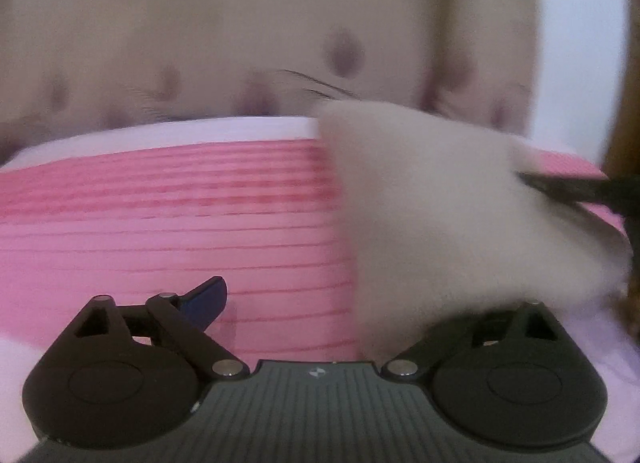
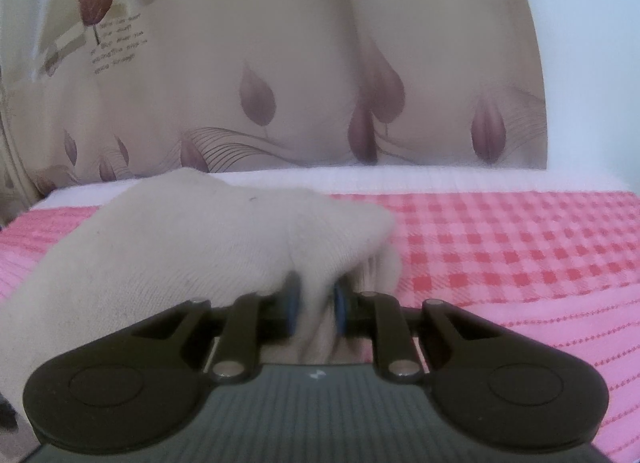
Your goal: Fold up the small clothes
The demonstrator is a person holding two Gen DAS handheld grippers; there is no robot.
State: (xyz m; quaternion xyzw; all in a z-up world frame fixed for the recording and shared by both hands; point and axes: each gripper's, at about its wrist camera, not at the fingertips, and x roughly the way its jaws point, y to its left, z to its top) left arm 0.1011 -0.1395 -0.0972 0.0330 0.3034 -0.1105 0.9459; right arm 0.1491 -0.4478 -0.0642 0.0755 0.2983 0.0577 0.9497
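Sock (image 2: pixel 192 239) pinched btwn right tongs (image 2: pixel 314 309), draped over wide-open left tongs' (image 1: pixel 360 303) right finger.

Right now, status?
Right gripper shut on white sock. Left gripper open, sock draped over one finger. Pink checked cloth underneath; nothing blocking.

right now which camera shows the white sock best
The right wrist view: the sock is sharp, its knit visible, with a fold pinched between the right tongs. The left wrist view shows the same sock blurred, draped over the right side of the left tongs, over the pink cloth.
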